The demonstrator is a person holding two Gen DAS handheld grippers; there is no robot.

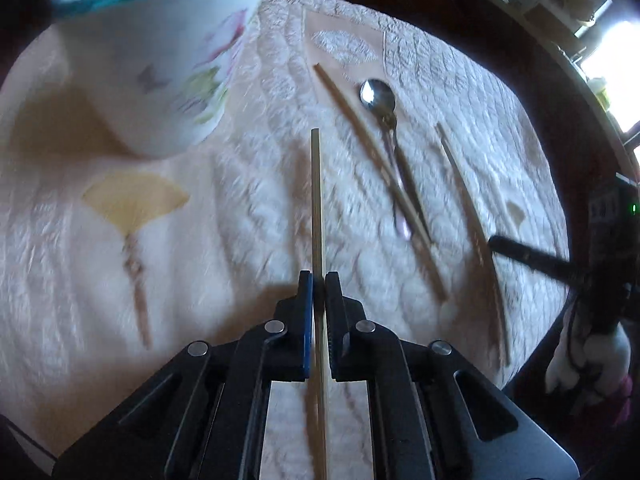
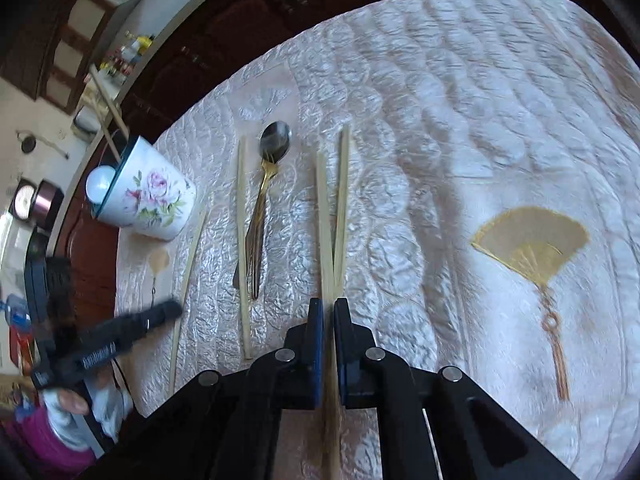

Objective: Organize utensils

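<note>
Chopstick (image 1: 317,200) – left gripper (image 1: 319,284)

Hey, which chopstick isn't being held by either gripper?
The loose chopstick lying beside the spoon. The left gripper clamps a single chopstick, and a crossed pair runs into the shut right gripper.

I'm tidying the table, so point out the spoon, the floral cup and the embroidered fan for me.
spoon (image 2: 275,140), right wrist view, on its bowl.
floral cup (image 2: 150,196), right wrist view, on its painted side.
embroidered fan (image 2: 528,240), right wrist view, on the fan's leaf.
</note>
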